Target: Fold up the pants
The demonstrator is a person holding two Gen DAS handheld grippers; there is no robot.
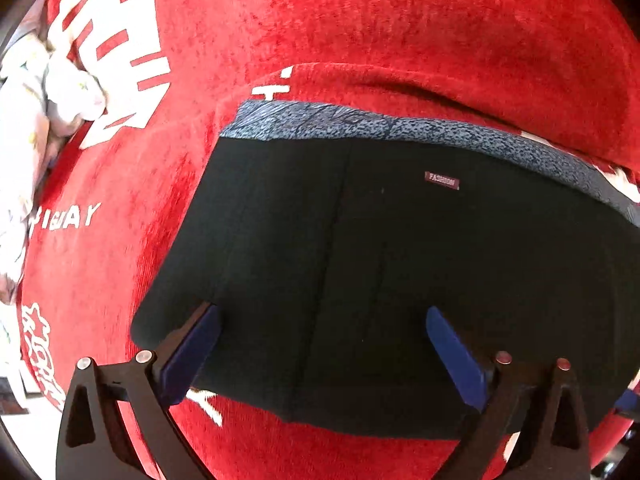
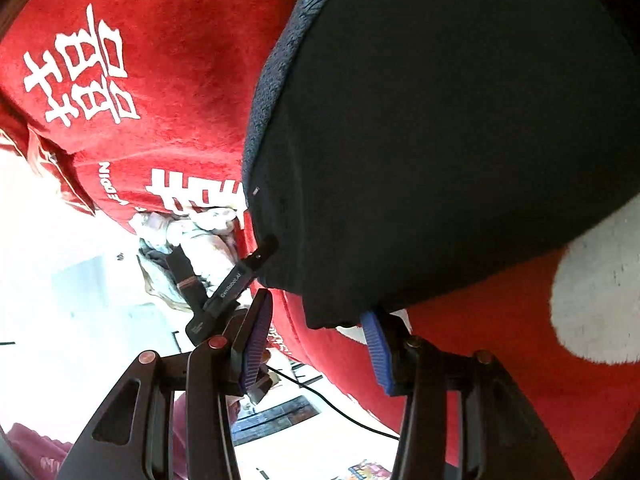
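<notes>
Black pants [image 1: 360, 260] with a grey patterned waistband [image 1: 400, 130] and a small "FASHION" label lie folded on a red cloth with white lettering [image 1: 280, 20]. My left gripper [image 1: 320, 340] is open, its blue pads spread over the near edge of the pants, holding nothing. In the right wrist view the same pants [image 2: 440, 120] fill the upper right. My right gripper [image 2: 320, 340] is open, its blue pads on either side of the pants' lower corner, not closed on it. The left gripper's black finger [image 2: 240, 280] shows at the pants' edge.
A crumpled pale floral garment [image 1: 48, 92] lies on the left of the red cloth; it also shows in the right wrist view [image 2: 192, 236]. The cloth's edge drops to a bright floor [image 2: 80, 300] with a black cable [image 2: 340, 412].
</notes>
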